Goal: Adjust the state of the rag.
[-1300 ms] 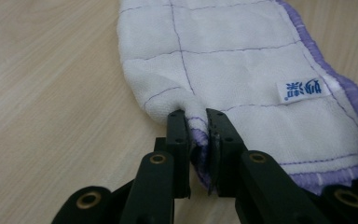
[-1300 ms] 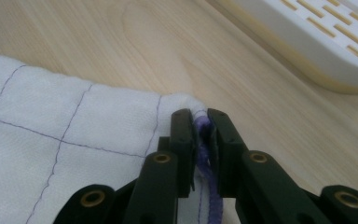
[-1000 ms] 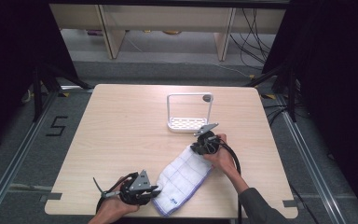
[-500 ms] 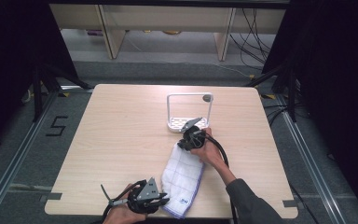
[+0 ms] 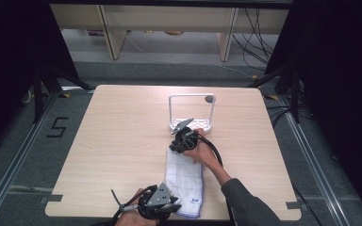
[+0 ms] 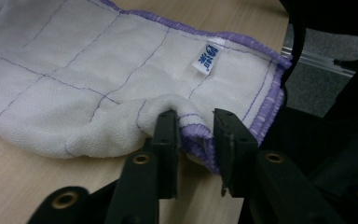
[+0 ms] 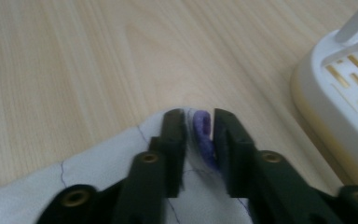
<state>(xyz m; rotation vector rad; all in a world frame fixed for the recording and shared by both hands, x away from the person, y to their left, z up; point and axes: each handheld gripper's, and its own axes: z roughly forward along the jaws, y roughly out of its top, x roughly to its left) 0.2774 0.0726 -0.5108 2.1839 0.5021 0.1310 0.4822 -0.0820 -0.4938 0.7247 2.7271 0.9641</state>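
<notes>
High view: one white quilted cloth (image 5: 185, 181) with purple edging, folded into a long strip on the wooden table (image 5: 118, 136), long axis running from 12 o'clock down to 6 o'clock, near end at the table's front edge, far end just short of the white rack (image 5: 192, 109). Left gripper (image 5: 162, 208) sits at the strip's near end, at 6 o'clock; right gripper (image 5: 183, 141) at its far end, at 12 o'clock, so each hand is nearest its own end. Left gripper view: a purple-hemmed corner fold lies between the jaws, which have just been opening; a gap shows beside the right-hand pad, so the hold looks let go, cloth still between. Right gripper view: the purple hem (image 7: 202, 135) stands between the jaws, likewise just opening, slack on one side, rack (image 7: 340, 102) at 2 o'clock. Judgement: the coming move turns on both grippers backing off along the strip's long axis, cloth left flat.
</notes>
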